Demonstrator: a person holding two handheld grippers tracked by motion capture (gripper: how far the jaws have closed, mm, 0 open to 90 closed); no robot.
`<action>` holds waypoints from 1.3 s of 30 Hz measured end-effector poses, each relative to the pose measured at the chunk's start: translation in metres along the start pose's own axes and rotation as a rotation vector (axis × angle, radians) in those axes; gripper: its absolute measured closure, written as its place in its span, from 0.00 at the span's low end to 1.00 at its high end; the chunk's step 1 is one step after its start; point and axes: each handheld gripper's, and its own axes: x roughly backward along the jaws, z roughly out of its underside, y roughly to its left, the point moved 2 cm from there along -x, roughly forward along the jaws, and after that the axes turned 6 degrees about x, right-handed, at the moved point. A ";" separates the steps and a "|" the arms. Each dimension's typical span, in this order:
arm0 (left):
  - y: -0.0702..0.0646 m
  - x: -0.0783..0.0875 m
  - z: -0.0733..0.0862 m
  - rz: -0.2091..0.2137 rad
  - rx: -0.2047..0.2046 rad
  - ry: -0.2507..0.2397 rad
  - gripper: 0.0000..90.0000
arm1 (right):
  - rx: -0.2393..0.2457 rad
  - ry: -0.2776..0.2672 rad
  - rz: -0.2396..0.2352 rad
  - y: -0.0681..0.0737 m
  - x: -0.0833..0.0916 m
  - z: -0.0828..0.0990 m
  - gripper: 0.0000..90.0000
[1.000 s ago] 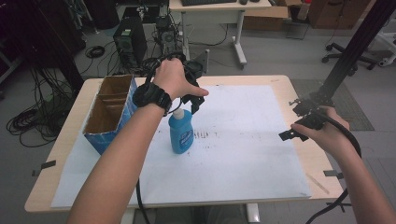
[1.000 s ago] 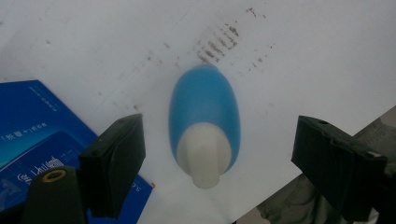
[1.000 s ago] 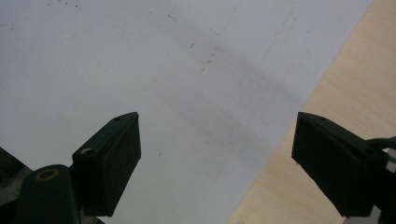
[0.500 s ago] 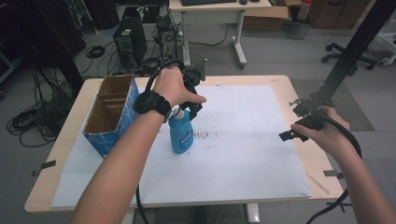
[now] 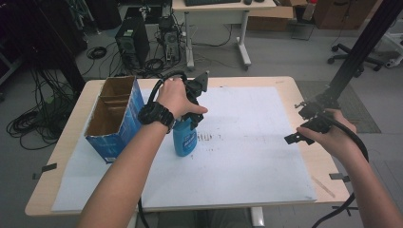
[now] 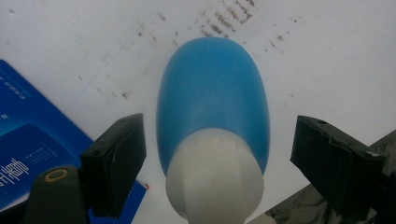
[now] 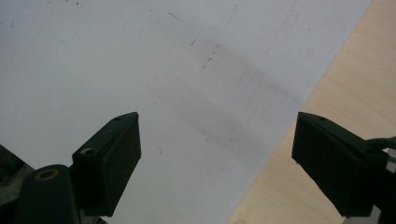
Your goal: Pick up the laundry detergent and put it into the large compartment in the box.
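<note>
The blue spray bottle (image 5: 185, 138) stands upright on the white sheet (image 5: 247, 156), left of the table's middle and just right of the open blue cardboard box (image 5: 114, 118). The left gripper (image 6: 217, 154) hangs straight above it, pointing down along the bottle's long axis, so in the left gripper view the white cap (image 6: 215, 179) sits between the two jaws with the blue body running away below it. The jaws stand wide, having just been closing a little, and a clear gap shows on each side of the cap — nothing is pressed yet. The grasp turns on this alignment: the bottle lies directly beneath the tool and roughly centred. The right gripper (image 5: 304, 133) rests unclenched and empty, well apart at the sheet's right edge, over paper and bare wood — much the farther hand.
</note>
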 end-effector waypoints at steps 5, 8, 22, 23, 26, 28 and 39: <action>-0.001 -0.005 0.000 -0.006 0.004 0.007 0.22 | -0.002 -0.002 0.000 0.000 0.001 0.000 0.17; -0.001 -0.009 -0.001 -0.018 0.003 0.011 0.23 | -0.002 -0.002 -0.001 0.001 0.001 0.001 0.17; -0.004 -0.022 -0.003 -0.037 -0.001 0.039 0.31 | -0.003 -0.005 -0.002 0.000 0.001 0.003 0.17; -0.004 -0.022 -0.003 -0.033 -0.002 0.042 0.32 | -0.003 -0.004 -0.002 0.000 0.001 0.003 0.17; -0.004 -0.024 -0.002 -0.036 0.000 0.040 0.33 | -0.003 -0.003 -0.002 0.000 0.000 0.003 0.17; -0.003 -0.023 -0.002 -0.045 0.002 0.039 0.36 | -0.002 -0.003 -0.002 0.000 0.000 0.003 0.17; -0.001 -0.023 -0.002 -0.044 0.009 0.031 0.41 | -0.001 -0.002 -0.002 0.002 0.000 0.003 0.17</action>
